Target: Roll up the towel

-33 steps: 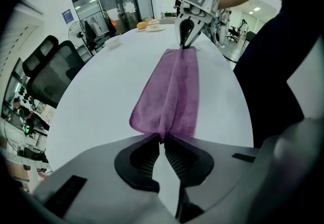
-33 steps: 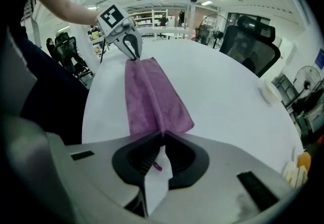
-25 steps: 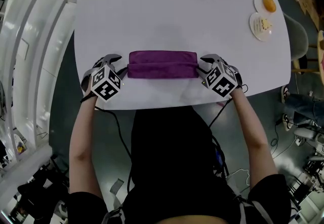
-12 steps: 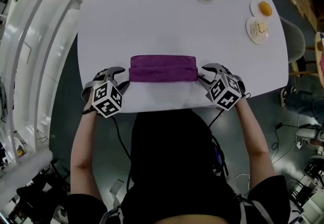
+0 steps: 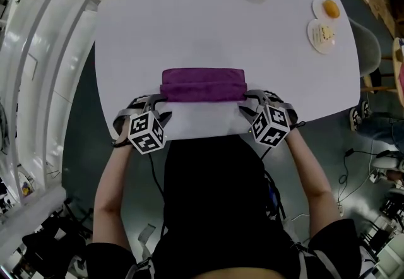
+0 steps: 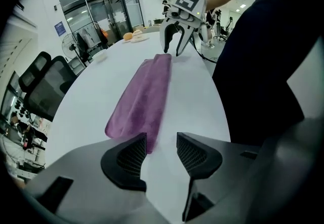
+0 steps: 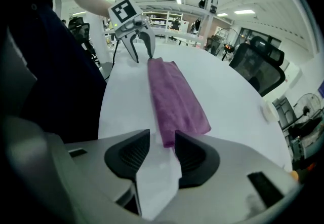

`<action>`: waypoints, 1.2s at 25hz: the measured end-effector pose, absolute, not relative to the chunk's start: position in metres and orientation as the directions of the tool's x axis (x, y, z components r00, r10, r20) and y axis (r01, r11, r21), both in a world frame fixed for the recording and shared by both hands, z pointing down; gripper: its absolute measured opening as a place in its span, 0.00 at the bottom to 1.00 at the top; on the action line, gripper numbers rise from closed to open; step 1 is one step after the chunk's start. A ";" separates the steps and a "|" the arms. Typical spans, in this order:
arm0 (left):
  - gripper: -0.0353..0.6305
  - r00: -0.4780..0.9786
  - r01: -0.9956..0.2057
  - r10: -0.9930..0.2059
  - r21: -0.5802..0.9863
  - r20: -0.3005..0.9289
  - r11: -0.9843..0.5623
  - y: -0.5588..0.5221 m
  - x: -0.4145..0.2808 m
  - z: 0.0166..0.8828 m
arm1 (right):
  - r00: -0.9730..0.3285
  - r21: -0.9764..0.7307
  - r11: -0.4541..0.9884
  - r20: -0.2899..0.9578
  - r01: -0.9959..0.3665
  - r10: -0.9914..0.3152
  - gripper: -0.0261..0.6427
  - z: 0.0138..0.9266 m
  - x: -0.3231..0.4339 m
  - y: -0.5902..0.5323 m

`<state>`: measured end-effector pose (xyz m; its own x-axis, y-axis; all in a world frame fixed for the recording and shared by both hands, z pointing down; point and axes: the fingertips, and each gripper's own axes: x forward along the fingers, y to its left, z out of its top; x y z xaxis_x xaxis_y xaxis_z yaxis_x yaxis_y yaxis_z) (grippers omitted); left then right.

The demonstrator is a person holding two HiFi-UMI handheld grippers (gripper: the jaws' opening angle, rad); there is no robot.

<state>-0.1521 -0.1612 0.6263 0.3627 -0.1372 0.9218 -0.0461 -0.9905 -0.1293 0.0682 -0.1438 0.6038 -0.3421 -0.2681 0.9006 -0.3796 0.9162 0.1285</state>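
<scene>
White bench (image 5: 189,25) | purple towel (image 5: 203,84) lies left-to-right | left gripper (image 5: 158,101) and right gripper (image 5: 246,98) part-open, empty, equally near its front corners

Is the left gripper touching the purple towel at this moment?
Cannot tell. In the left gripper view the towel ends at the tips of the open left gripper, but neither contact nor a gap shows plainly.
</scene>
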 end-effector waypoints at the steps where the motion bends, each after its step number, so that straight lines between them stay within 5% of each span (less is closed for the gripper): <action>1: 0.34 0.360 -0.040 -0.132 -0.126 0.924 -0.991 -0.161 -0.150 0.629 | -0.336 0.127 0.920 0.905 -0.372 -0.261 0.29 0.608 0.068 -0.144; 8: 0.33 0.336 -0.023 -0.101 -0.100 0.936 -0.995 -0.176 -0.149 0.641 | -0.293 0.151 0.931 0.922 -0.332 -0.254 0.17 0.622 0.067 -0.150; 13: 0.11 0.325 -0.021 -0.101 -0.100 0.940 -0.995 -0.188 -0.151 0.640 | -0.295 0.138 0.936 0.925 -0.324 -0.239 0.12 0.620 0.065 -0.150; 30: 0.10 0.340 -0.011 -0.063 -0.063 0.938 -0.998 -0.211 -0.154 0.613 | -0.430 -0.083 0.892 0.893 -0.444 -0.132 0.10 0.592 0.071 -0.184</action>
<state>-0.1535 -0.2107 0.6133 0.3403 -0.0628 0.9382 -0.0110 -0.9980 -0.0628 0.0712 -0.1840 0.5918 -0.4303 -0.1317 0.8930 -0.4444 0.8920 -0.0826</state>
